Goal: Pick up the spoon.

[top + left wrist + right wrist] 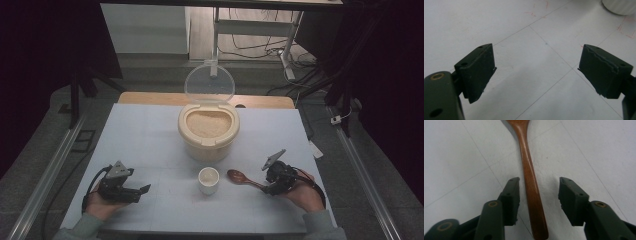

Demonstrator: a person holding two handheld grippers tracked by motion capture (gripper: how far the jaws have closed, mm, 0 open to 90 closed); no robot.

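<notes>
Spoon (530, 182) looks like wood: I judge it light, stiff, slightly slick, best pinched mid-handle. It lies flat near the worktop's (150, 130) front edge, right of the cup (208, 180), bowl toward the cup, handle toward the right edge. Right gripper (539, 195) straddles the handle, jaws apart, not touching. Left gripper (536, 70) wide apart, nothing between.

A lab-like recording setup: dark curtains (45, 45) flank a white surface (145, 135), metal rails (47, 170) alongside, cables (255, 47) trailing across the floor.
</notes>
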